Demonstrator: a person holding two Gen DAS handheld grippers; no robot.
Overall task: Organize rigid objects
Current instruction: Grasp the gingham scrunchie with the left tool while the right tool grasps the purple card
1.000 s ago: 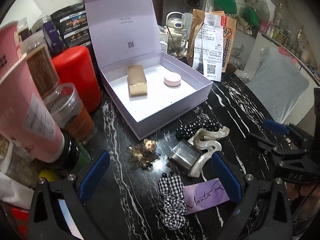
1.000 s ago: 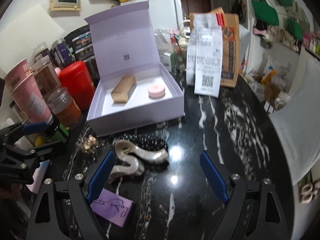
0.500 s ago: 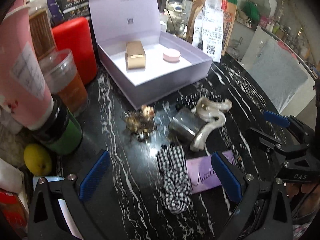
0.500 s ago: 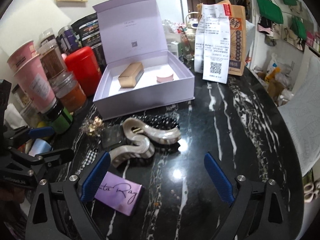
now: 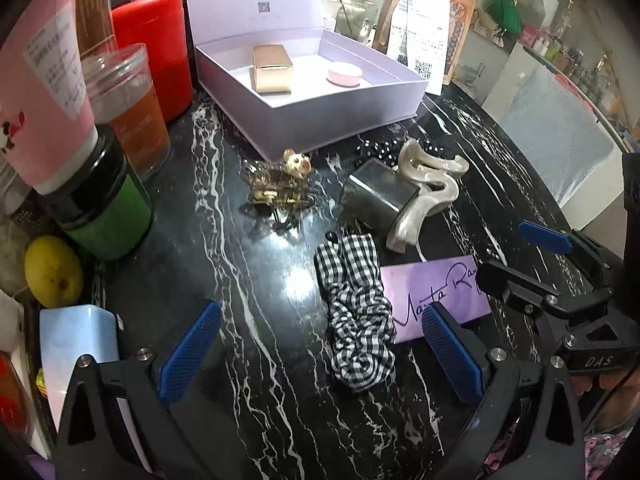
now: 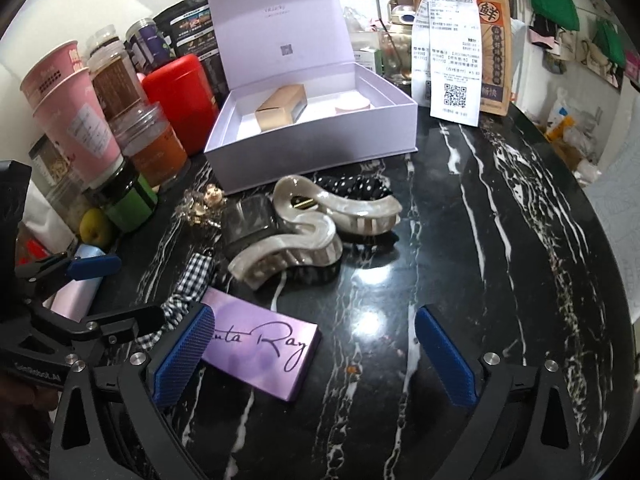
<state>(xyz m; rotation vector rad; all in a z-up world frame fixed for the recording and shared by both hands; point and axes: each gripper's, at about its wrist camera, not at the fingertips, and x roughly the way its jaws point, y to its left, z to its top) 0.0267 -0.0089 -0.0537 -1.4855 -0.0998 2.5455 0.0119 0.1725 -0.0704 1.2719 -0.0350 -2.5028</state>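
An open lilac box holds a gold box and a pink round tin. In front of it on the black marble table lie a gold brooch, a dark square bottle, pearl claw clips, a checked scrunchie and a purple "Manta Ray" box. My left gripper is open above the scrunchie. My right gripper is open, its left finger beside the purple box.
Pink cups, a red canister, jars, a green-banded jar and a lemon crowd the left. A paper bag with receipts stands behind the box. The table edge curves at right.
Both grippers have pulled back and lowered toward the table front; the items now sit closer to the fingers. Both stay open and nothing on the table has moved.
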